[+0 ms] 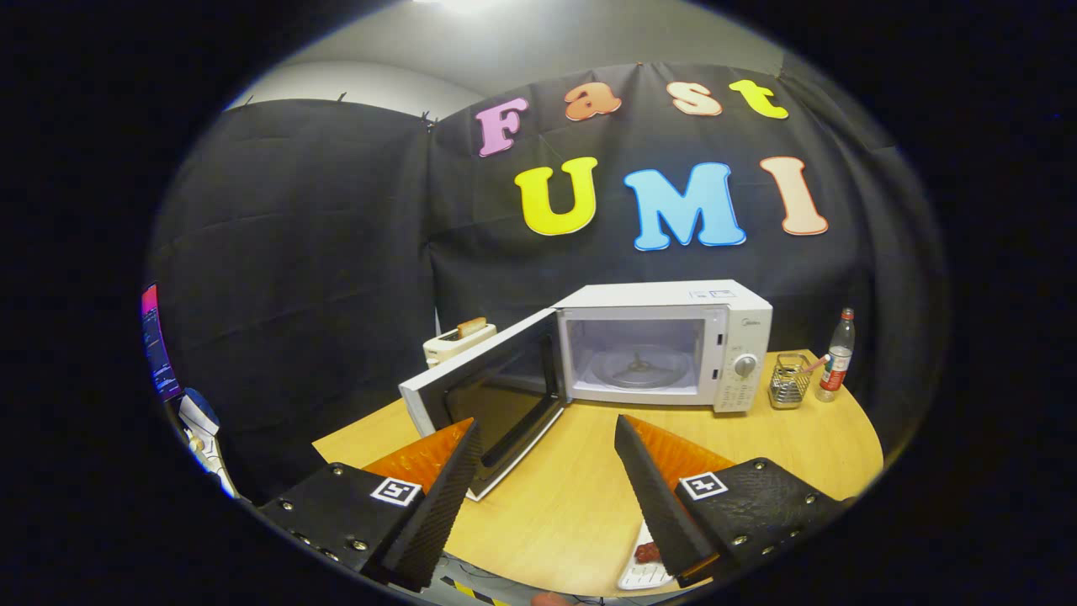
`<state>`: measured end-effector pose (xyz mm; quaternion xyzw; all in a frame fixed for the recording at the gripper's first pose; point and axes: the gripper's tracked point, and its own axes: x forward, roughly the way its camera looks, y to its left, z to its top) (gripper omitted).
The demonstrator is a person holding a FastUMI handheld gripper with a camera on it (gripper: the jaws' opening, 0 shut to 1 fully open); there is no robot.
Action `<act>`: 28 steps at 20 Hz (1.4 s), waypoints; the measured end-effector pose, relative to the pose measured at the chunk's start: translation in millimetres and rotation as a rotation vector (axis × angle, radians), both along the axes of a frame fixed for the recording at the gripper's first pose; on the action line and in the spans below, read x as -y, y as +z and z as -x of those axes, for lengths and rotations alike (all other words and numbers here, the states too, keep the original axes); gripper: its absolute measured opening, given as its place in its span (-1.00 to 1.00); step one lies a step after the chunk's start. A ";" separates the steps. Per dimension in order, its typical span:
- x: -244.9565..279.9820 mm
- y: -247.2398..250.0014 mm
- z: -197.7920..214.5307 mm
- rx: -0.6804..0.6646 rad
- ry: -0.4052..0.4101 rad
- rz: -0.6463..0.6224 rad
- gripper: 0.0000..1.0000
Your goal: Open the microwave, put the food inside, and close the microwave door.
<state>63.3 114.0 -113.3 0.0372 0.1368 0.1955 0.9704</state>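
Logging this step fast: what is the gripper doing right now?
Gripper: open, holding nothing, fingers spread above the table, short of the open microwave.

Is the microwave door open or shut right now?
Open: the microwave door is swung wide, showing an empty turntable. The claw is open, holding nothing.

Bare bench (580, 471) between the spread fingers of the tool (547, 438), nothing held, open way straight to the microwave (665, 345). Inside, just a glass plate (637, 368), lots of room. Door (484, 396) swung wide, sticking out just beyond one finger. Toaster (458, 339) behind the door. Wire basket (789, 381) and bottle (837, 353) standing past the knobs.
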 end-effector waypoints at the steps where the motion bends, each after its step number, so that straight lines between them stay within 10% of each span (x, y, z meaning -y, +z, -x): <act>1: 11.4 -4.0 -0.8 -0.009 -0.016 0.000 0.92; 26: 140.0 -157.0 21.8 -0.575 -0.261 -0.350 0.90; 28: 141.6 -163.8 21.4 -0.601 -0.283 -0.404 0.51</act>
